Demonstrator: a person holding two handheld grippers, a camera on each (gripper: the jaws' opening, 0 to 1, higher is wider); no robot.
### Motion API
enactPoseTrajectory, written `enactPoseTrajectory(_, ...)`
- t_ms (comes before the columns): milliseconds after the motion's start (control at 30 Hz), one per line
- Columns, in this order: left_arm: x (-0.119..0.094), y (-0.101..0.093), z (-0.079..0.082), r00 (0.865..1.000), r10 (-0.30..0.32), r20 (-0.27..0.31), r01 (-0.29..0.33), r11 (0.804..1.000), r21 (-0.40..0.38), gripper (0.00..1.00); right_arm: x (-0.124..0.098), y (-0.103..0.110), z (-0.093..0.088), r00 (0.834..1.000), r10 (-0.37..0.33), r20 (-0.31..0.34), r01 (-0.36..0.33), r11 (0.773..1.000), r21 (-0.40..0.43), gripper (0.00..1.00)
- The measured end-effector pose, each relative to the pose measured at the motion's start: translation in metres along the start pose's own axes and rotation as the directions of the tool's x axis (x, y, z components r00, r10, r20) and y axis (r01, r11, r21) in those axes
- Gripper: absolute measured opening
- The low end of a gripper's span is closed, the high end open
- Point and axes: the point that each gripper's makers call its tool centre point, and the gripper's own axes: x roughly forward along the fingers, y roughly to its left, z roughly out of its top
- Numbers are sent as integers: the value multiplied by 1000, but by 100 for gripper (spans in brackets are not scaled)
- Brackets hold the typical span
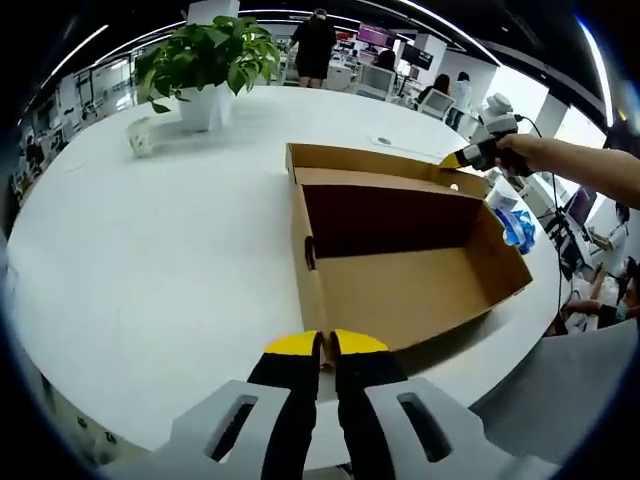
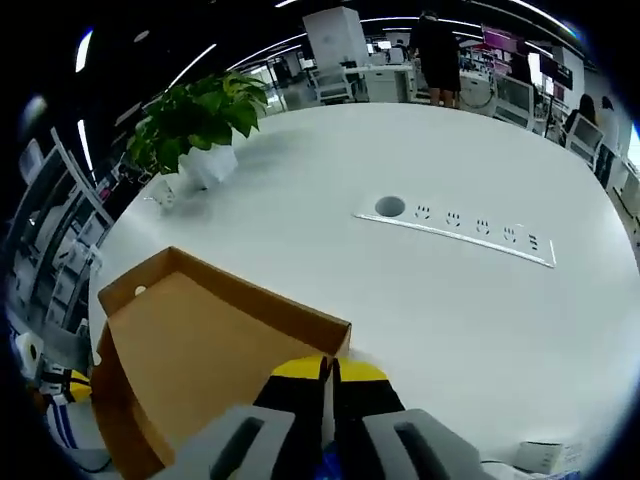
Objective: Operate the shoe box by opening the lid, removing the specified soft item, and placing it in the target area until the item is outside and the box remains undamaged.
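On the white table (image 1: 150,270), toward its near right edge in the left gripper view, the cardboard shoe box (image 1: 400,270) sits open, its lid (image 1: 370,165) folded back on the far side and its inside showing bare brown board. The left gripper (image 1: 326,345) is at the box's near corner, its yellow-tipped jaws drawn together with the cardboard edge seemingly pinched between them. At the lid's far right corner the right gripper (image 1: 462,158), held by a person's hand (image 1: 520,150), meets the rim; in the right gripper view its jaws (image 2: 327,368) are pressed nearly closed right at the lid (image 2: 200,340) edge, though whether the board is truly clamped cannot be told. Just right of the box lies something blue and white (image 1: 512,222), too blurred to name. Farther off, at the far left, stands a potted plant (image 1: 205,65), and a strip of sockets (image 2: 455,235) runs across the table in the right gripper view. People stand among desks in the background.
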Motion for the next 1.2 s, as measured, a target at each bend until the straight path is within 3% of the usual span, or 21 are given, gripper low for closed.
enactPoseTrajectory(300, 0, -2, 0, 1000, 3, 6, -3, 1000, -5, 2, -20, 10, 21, 996, -1, 87, 6, 999, -50, 0)
enactPoseTrajectory(500, 0, -2, 0, 1000, 7, 5, -7, 1000, -14, 2, -39, 20, 34, 985, -8, 172, 28, 993, -113, 0)
enactPoseTrajectory(833, 0, -4, 0, 1000, 3, 13, -2, 1000, -29, 2, -83, 41, 51, 950, 20, 310, 45, 979, -201, 0)
enactPoseTrajectory(1067, 0, -6, 0, 1000, -9, 13, 9, 999, -33, 2, -112, 57, 49, 922, 36, 386, 77, 959, -274, 0)
enactPoseTrajectory(1200, -1, -6, 0, 1000, -13, 15, 14, 999, -34, 2, -129, 67, 38, 906, 44, 420, 100, 944, -314, 0)
